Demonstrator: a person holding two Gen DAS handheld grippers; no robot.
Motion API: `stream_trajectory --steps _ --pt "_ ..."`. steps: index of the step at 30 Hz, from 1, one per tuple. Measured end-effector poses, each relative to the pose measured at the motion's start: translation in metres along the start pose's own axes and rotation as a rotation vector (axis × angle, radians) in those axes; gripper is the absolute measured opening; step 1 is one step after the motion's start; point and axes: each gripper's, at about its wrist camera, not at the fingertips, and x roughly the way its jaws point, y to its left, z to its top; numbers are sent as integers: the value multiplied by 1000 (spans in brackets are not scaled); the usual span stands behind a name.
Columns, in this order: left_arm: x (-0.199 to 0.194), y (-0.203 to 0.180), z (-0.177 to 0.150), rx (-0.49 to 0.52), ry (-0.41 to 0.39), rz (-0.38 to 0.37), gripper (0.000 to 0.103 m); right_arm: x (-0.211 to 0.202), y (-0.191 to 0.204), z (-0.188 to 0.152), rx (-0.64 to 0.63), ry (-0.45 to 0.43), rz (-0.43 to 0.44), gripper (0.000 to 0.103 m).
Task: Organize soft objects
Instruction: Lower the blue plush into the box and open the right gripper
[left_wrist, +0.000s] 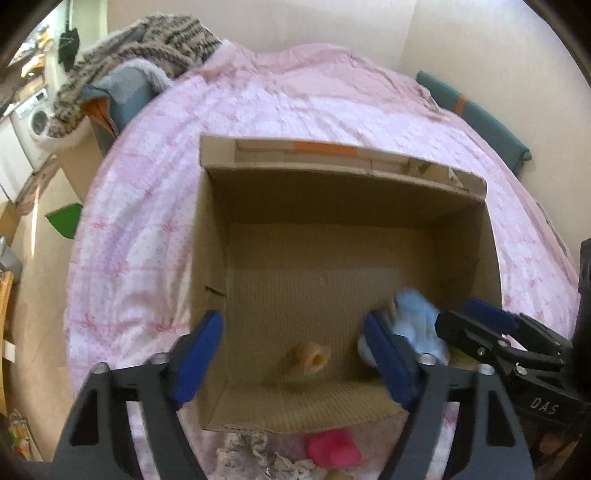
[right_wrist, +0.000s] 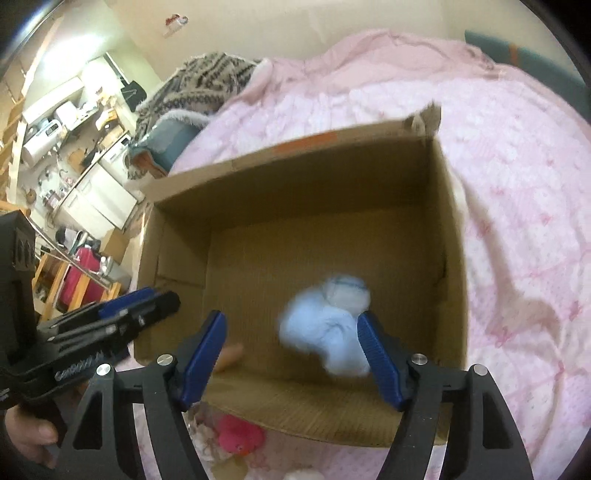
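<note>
A bed (left_wrist: 295, 99) under a pink patterned cover fills most of both views. A patterned grey blanket (left_wrist: 147, 40) is heaped at its far left corner. An open cardboard box (left_wrist: 210, 236) sits on the cover, flaps up, its floor mostly bare.

The left gripper (left_wrist: 293, 354) hangs over the near edge of the box with its jaws wide apart and nothing between them. The right gripper (right_wrist: 291, 354) is likewise spread wide over the box interior.

A light blue soft cloth bundle (right_wrist: 325, 325) is inside the box near its right wall, blurred, just beside the inner face of the right gripper's right finger; whether it touches that finger cannot be told. A small tan tube-shaped item (left_wrist: 310, 356) lies on the box floor near the front wall. A pink soft toy (right_wrist: 240, 435) rests on the cover just outside the front wall, beside a pale lace fabric piece (left_wrist: 251, 454).
</note>
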Motion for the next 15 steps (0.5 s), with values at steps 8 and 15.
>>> stream_trajectory --steps 8,15 --pt "1 7 2 -11 7 18 78 2 -3 2 23 22 -9 77" --pt "-3 13 -3 -28 -2 35 78 -1 -2 1 27 23 -22 77"
